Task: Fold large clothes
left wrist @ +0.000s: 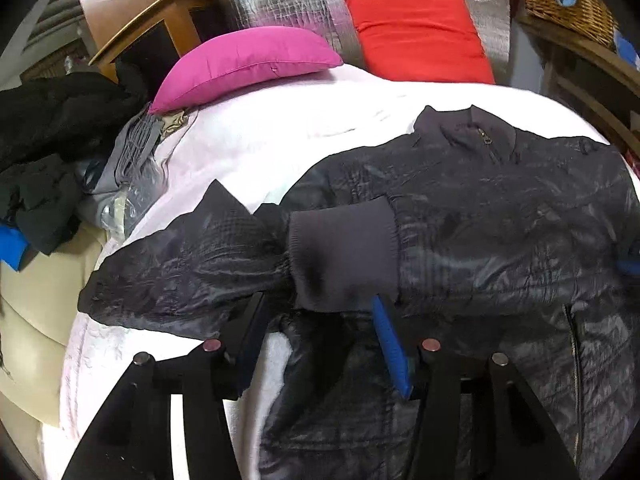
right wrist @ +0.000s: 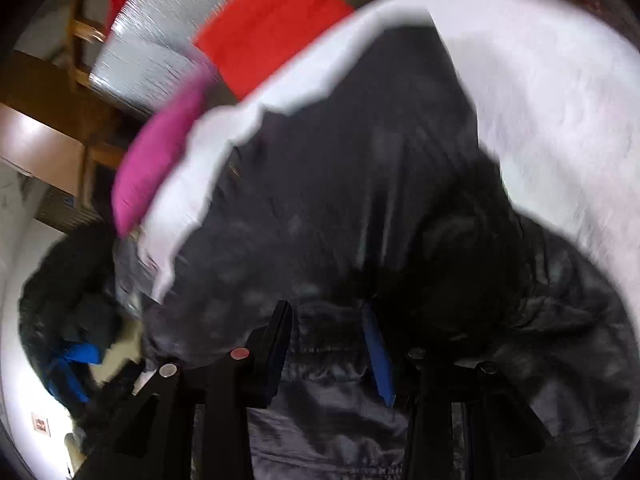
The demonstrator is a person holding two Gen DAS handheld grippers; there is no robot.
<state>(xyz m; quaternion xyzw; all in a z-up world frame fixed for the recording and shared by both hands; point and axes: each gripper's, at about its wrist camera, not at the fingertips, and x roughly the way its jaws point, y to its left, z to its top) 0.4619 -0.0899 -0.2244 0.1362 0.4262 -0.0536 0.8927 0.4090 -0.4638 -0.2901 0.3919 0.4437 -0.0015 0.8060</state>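
Two of us talked it over.

First: Why did the dark navy quilted jacket (left wrist: pixel 500 208) lie flat, front up, on the white bed cover (left wrist: pixel 248 160)?

Second: We judged that a flat spread gave us straight fold lines. One sleeve lay across the chest, and its ribbed knit cuff (left wrist: pixel 344 248) rested near the middle, so the body would narrow.

First: And our left gripper (left wrist: pixel 318 304)?

Second: Its jaws stood partly apart just at the cuff's lower edge. The pads pressed on nothing (the cuff looked set down, not carried).

First: The right gripper (right wrist: pixel 326 308)?

Second: It hung over the jacket's other side with a moderate gap. Shiny fabric showed between the fingers, but with the blur we could not tell whether it was pinched.

First: Why were the magenta cushion (left wrist: pixel 248 64) and the flat red cushion (left wrist: pixel 420 36) so far back?

Second: That kept them clear of the folding space, we supposed. The heap of dark clothes (left wrist: pixel 52 120) lay to one side.

First: Any writing?

Second: We could read none. The small zip pull at the collar (left wrist: pixel 486 140) bore no legible mark, and a red-and-white sticker (right wrist: pixel 40 426) was too small to read.
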